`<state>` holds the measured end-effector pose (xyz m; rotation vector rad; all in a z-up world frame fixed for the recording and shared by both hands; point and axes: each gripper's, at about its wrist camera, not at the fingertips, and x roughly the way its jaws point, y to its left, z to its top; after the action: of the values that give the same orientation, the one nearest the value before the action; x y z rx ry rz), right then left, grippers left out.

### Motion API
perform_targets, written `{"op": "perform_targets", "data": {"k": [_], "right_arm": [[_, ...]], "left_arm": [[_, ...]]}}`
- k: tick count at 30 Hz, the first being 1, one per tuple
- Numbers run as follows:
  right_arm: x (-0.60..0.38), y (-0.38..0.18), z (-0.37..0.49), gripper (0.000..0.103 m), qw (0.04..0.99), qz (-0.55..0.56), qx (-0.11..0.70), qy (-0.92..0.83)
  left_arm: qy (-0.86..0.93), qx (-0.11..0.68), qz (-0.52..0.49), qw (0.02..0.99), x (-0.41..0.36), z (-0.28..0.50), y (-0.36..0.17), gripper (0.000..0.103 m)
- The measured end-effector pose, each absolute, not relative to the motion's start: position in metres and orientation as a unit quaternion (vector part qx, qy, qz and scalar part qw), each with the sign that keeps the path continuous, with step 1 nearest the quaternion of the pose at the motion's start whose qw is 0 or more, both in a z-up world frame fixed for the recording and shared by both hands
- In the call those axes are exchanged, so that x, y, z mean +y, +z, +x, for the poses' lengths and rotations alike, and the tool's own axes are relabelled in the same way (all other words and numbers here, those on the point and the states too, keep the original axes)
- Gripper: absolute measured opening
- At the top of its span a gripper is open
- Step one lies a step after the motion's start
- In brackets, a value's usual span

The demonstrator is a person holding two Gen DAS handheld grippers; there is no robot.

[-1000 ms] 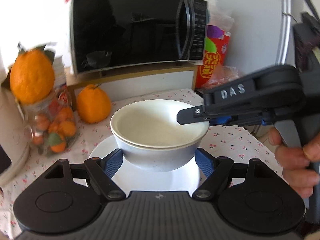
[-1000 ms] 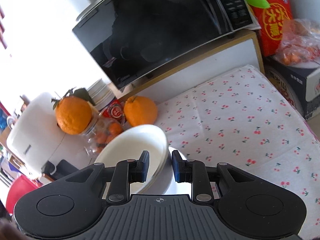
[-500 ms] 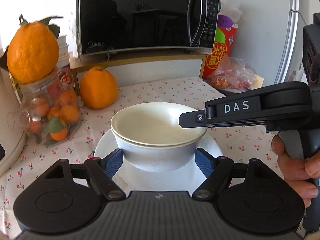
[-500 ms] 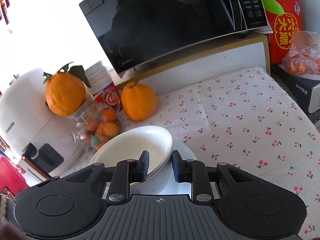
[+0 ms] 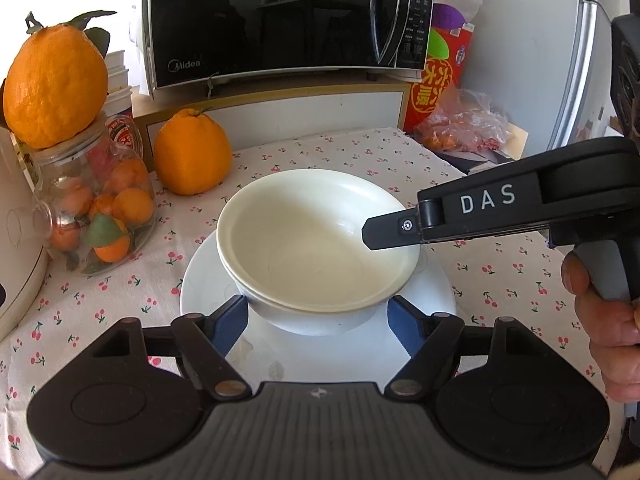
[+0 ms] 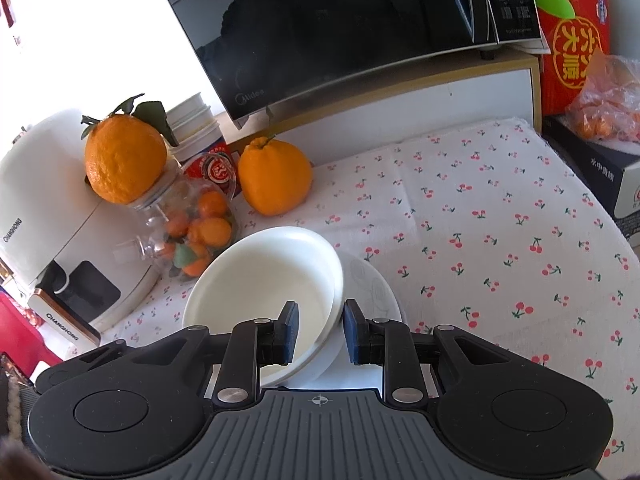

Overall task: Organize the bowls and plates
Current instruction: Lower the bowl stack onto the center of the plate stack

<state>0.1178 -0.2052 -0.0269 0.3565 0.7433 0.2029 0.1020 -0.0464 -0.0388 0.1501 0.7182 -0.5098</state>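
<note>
A cream bowl (image 5: pixel 316 236) is nested in a white bowl (image 5: pixel 316 316), and both stand on a white plate (image 5: pixel 432 288) on the cherry-print cloth. My left gripper (image 5: pixel 318 320) has its blue pads on either side of the white bowl's base and holds it. My right gripper (image 6: pixel 318 330) straddles the right rim of the bowls (image 6: pixel 264 276), one finger inside and one outside, with a gap to the rim. In the left wrist view the right gripper's finger (image 5: pixel 394 232) reaches over the cream bowl from the right.
A microwave (image 5: pixel 288 20) stands on a shelf at the back. A big orange (image 5: pixel 192 156) and a jar of small oranges (image 5: pixel 96 208) with an orange on top stand left of the plate. A white appliance (image 6: pixel 36 216) is at the far left, boxes and a fruit bag (image 5: pixel 464 124) at the right.
The bowls have come down onto the plate and both views have levelled. My right gripper's fingers have spread apart from the bowl rim.
</note>
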Motion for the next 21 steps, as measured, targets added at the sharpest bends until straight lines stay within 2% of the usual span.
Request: {"op": "perform_targets", "data": {"k": [21], "right_arm": [[-0.2001,-0.0234,0.1124,0.024,0.904,0.163,0.38,0.105]], "left_arm": [[-0.25,0.363,0.062,0.895,-0.0459,0.0973,-0.0352,0.071]]}}
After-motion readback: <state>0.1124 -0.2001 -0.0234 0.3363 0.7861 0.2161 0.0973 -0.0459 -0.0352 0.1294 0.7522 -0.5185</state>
